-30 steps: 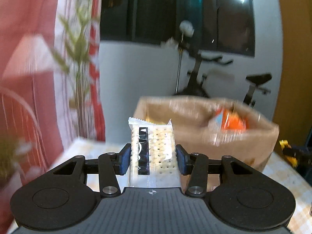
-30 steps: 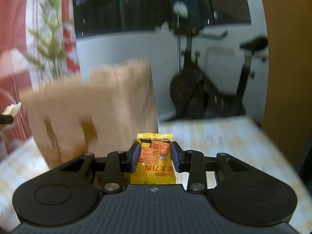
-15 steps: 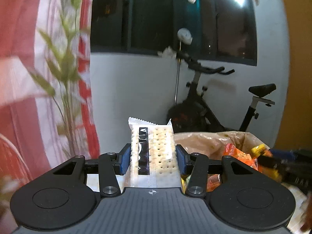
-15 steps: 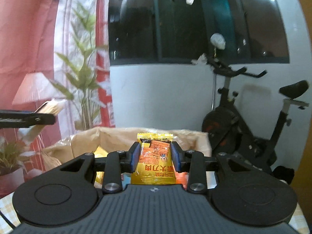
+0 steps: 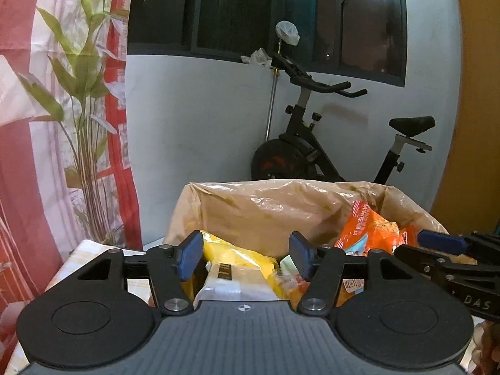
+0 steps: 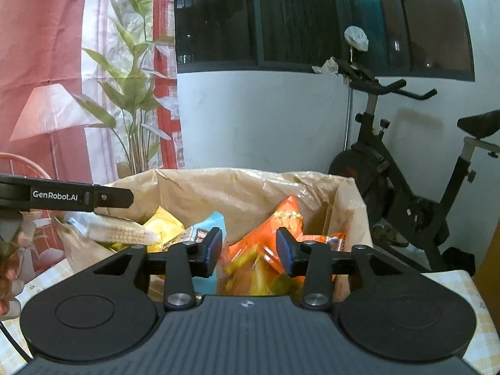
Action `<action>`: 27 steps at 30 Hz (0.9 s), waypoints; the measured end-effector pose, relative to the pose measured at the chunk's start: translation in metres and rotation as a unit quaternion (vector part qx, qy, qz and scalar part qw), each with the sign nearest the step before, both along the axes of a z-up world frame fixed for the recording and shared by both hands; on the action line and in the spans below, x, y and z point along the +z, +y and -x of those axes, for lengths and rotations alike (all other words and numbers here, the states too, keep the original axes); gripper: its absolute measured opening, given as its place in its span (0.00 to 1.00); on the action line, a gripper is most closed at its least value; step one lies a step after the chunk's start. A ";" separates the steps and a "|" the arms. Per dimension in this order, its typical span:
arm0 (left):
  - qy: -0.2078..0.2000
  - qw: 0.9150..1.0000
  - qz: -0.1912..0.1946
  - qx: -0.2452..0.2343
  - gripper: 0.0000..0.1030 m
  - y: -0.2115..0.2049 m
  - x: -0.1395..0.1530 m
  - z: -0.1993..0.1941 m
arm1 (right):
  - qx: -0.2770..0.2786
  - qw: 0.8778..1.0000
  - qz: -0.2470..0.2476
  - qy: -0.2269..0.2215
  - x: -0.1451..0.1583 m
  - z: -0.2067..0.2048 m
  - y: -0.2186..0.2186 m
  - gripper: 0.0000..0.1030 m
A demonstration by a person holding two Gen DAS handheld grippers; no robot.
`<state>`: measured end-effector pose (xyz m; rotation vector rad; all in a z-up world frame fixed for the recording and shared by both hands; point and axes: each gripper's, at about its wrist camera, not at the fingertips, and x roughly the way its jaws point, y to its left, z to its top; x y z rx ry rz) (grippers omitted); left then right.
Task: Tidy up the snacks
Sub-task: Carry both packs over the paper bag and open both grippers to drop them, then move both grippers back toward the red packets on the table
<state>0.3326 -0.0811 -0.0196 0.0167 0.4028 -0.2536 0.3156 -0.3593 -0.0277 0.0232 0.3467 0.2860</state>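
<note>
An open brown bag (image 5: 265, 206) holds several snack packs in orange (image 5: 368, 228) and yellow (image 5: 237, 254). Above its mouth my left gripper (image 5: 245, 257) is opening, its pads clear of everything. The white cracker pack (image 5: 231, 282) lies just under them on the pile, and shows blurred in the right wrist view (image 6: 122, 234). My right gripper (image 6: 250, 251) is also opening over the bag (image 6: 237, 187). The small orange and yellow packet (image 6: 247, 270) is a blur below its jaws, free of the pads. The right gripper (image 5: 437, 248) also shows at the right of the left wrist view.
The bag stands on a table with a checked cloth (image 6: 462, 287). Behind it are a white wall, a dark window and an exercise bike (image 5: 300, 156). A plant (image 6: 137, 100) and a red curtain stand at the left. A person's hand (image 6: 9, 268) is at the left edge.
Both grippers came over the bag's mouth and opened. The cracker pack dropped from the left one and the small orange packet from the right one, both into the bag.
</note>
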 end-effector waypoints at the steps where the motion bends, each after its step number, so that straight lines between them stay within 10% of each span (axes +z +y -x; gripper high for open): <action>1: 0.001 1.000 0.001 0.000 0.61 0.001 0.000 0.002 | 0.000 1.000 0.000 -0.004 0.001 0.002 0.000 0.50; 27: 0.013 0.997 0.068 0.030 0.61 0.048 -0.017 0.107 | -0.034 0.998 -0.028 -0.041 -0.009 0.103 -0.012 0.51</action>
